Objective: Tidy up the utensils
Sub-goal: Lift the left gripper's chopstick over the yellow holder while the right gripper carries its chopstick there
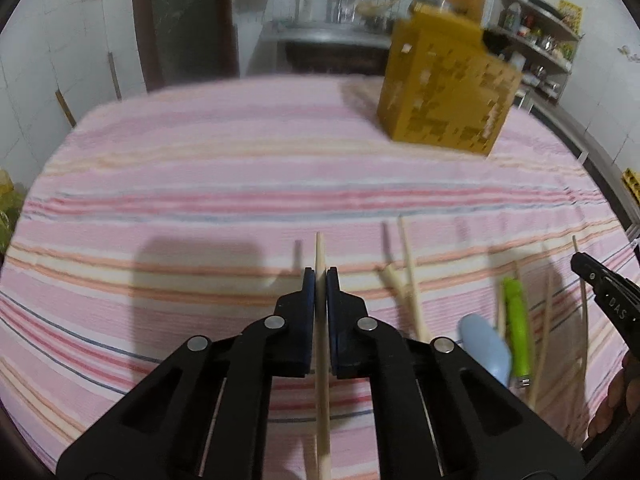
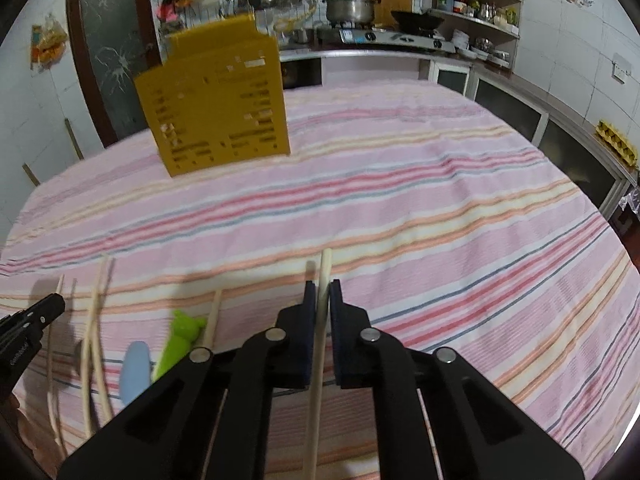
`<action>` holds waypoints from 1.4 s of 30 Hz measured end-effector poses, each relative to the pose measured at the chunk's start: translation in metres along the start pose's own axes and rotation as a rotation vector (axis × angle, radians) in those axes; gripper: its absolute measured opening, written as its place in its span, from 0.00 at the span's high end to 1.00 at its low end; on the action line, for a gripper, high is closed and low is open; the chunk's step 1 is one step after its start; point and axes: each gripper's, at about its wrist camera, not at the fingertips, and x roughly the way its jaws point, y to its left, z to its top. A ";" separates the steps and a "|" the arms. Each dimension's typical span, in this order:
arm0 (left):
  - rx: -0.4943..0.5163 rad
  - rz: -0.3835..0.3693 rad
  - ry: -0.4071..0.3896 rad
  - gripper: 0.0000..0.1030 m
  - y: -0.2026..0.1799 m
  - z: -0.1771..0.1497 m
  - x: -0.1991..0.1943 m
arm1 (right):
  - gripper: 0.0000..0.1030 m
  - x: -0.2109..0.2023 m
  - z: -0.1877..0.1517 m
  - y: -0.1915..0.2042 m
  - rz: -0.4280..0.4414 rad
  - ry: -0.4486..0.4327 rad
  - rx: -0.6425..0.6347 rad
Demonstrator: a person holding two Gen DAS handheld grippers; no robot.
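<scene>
My left gripper [image 1: 320, 274] is shut on a wooden chopstick [image 1: 322, 380] that runs between its blue pads and pokes out past the tips. My right gripper [image 2: 322, 286] is shut on a pale chopstick [image 2: 318, 368] in the same way. Both hang just above the pink striped tablecloth [image 1: 200, 184]. Between the two grippers lie several loose chopsticks [image 1: 412, 284], a green-handled utensil [image 1: 517, 328] and a light blue utensil [image 1: 486, 346]; the right wrist view shows the same chopsticks [image 2: 96, 340], green utensil [image 2: 178, 340] and blue utensil [image 2: 135, 370]. A yellow perforated utensil holder [image 1: 444, 92] [image 2: 218, 98] stands farther back on the table.
Beyond the table are a kitchen counter with a gas stove and pot [image 2: 352, 8], shelves with bottles [image 2: 472, 4], hanging ladles and a dark door [image 2: 108, 48]. A hand [image 1: 612, 400] shows at the right edge of the left wrist view.
</scene>
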 end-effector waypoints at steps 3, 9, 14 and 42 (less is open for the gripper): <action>0.007 0.002 -0.076 0.96 -0.005 0.004 -0.022 | 0.93 -0.016 0.006 -0.003 0.040 -0.066 0.003; 0.001 0.014 -0.237 0.96 -0.013 0.011 -0.069 | 0.93 -0.039 0.022 -0.009 0.092 -0.218 -0.014; -0.023 0.029 -0.326 0.96 -0.020 0.021 -0.091 | 0.94 -0.048 0.035 -0.014 0.127 -0.300 -0.014; 0.000 0.032 -0.536 0.96 -0.056 0.103 -0.098 | 0.94 -0.049 0.111 -0.019 0.197 -0.542 -0.054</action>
